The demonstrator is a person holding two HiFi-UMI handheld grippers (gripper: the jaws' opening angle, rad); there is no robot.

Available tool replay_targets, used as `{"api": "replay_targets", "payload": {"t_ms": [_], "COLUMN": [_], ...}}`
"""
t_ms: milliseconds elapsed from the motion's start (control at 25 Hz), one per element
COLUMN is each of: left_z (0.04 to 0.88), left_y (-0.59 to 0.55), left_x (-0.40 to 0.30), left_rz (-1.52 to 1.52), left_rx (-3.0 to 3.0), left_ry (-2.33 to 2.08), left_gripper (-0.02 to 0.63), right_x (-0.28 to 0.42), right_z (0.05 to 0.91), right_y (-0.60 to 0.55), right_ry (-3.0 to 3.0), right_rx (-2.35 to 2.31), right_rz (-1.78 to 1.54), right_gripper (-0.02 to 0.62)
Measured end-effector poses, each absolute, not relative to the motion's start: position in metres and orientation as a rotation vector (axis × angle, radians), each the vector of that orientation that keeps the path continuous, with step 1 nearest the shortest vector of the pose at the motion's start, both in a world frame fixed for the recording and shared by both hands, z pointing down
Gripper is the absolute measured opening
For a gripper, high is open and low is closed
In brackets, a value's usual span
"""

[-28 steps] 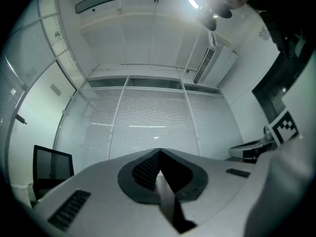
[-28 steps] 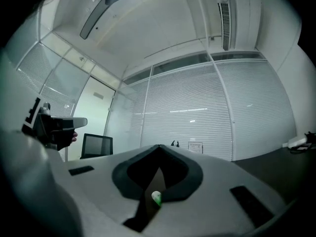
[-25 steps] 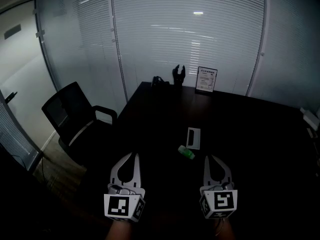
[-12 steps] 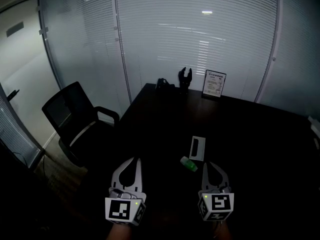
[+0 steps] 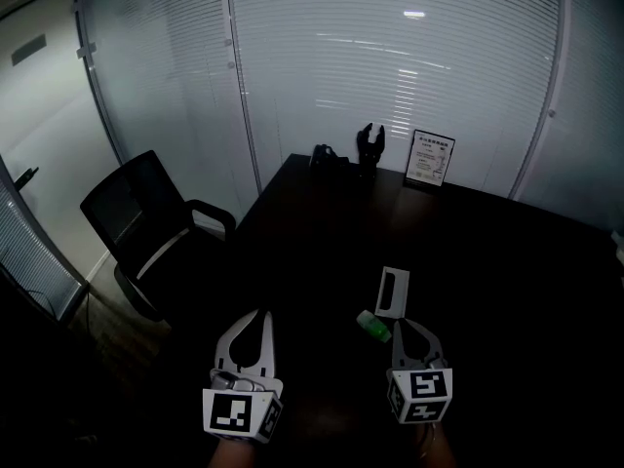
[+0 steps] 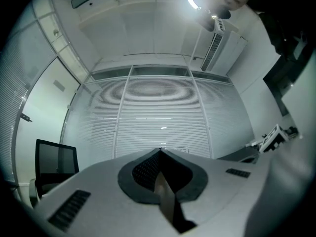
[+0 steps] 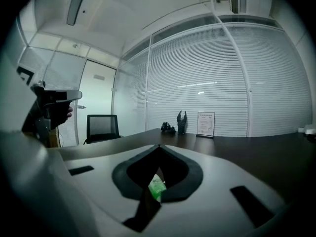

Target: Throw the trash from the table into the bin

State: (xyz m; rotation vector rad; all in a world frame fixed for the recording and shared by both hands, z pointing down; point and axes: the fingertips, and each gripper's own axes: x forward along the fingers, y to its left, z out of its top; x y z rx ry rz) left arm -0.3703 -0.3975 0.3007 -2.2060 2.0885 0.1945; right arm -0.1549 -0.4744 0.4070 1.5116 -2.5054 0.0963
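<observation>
Head view: left tool (image 5: 260,314) and right tool (image 5: 404,326) both have jaws together, nothing clamped. Green wrapper (image 5: 373,326) lies on the dark surface (image 5: 507,261) just left of the right tool's tip; can't tell if they touch. White flat packet (image 5: 392,292) sits just beyond the wrapper, office chair (image 5: 146,222) is off to its left, and black figurine (image 5: 370,150) and framed sheet (image 5: 432,158) stand far beyond it.

Dark table (image 5: 487,252), black office chair (image 5: 132,203) left, blind-covered glass wall (image 5: 390,66) behind
</observation>
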Motion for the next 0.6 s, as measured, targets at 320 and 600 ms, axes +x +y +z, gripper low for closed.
{"api": "replay_targets", "payload": {"t_ms": [320,600], "left_z": [0.314,0.317], "left_y": [-0.405,-0.41], "left_x": [-0.379,-0.386], "left_rz": [0.166,0.171], "left_rx": [-2.194,-2.192], "left_ry": [2.118,2.137], "left_gripper": [-0.003,-0.003], "right_x": [-0.169,-0.178], "right_z": [0.451,0.481], "right_y": [-0.487,-0.501], "right_ry": [-2.432,-2.379], "right_rx": [1.343,1.21], "right_rz": [0.201,0.237], "right_gripper": [0.013,0.1]}}
